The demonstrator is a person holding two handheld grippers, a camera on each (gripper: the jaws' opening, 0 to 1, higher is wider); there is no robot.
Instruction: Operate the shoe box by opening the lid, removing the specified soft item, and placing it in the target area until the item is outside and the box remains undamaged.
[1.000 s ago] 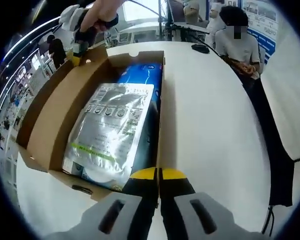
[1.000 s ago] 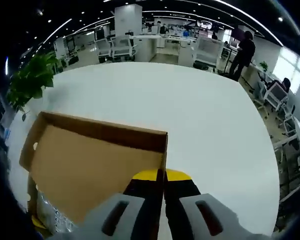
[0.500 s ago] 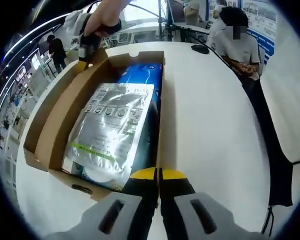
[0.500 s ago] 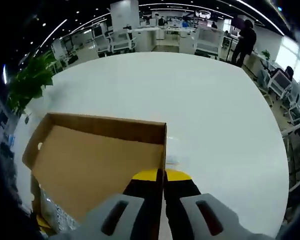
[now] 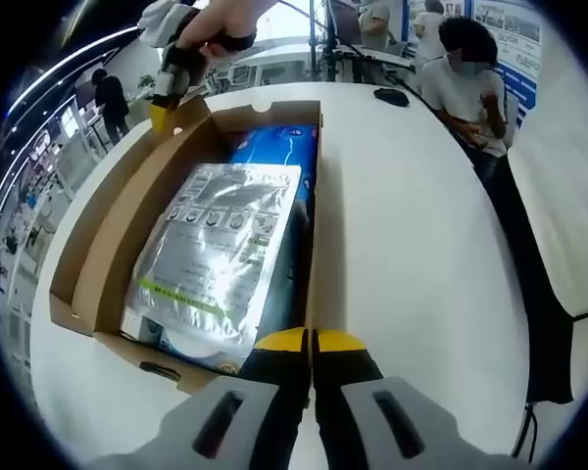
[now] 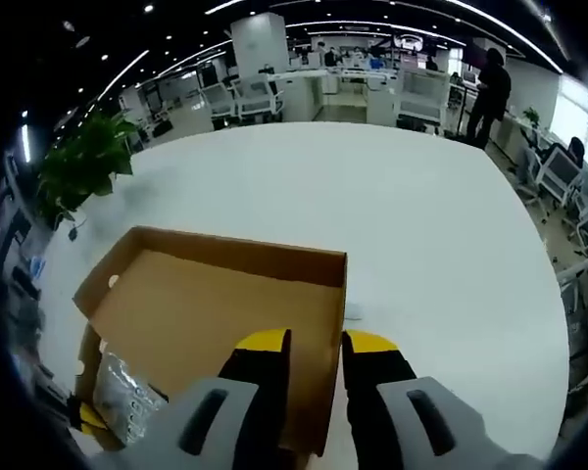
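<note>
On white round table [image 5: 412, 235], open shoe box [image 5: 127, 206], office behind.

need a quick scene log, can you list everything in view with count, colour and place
shoe box: 1, brown cardboard, open on the table
lid: 1, brown, folded back, between the right jaws
silver pouch: 1, silver, inside box on top
blue pack: 1, blue, under the pouch
table: 1, white, under box
plant: 1, green, beyond table edge
seated person: 1, white shirt, far side
left hand-held gripper: 1, yellow-tipped, shut at box's near end
right hand-held gripper: 1, yellow-tipped, open around lid edge
</note>
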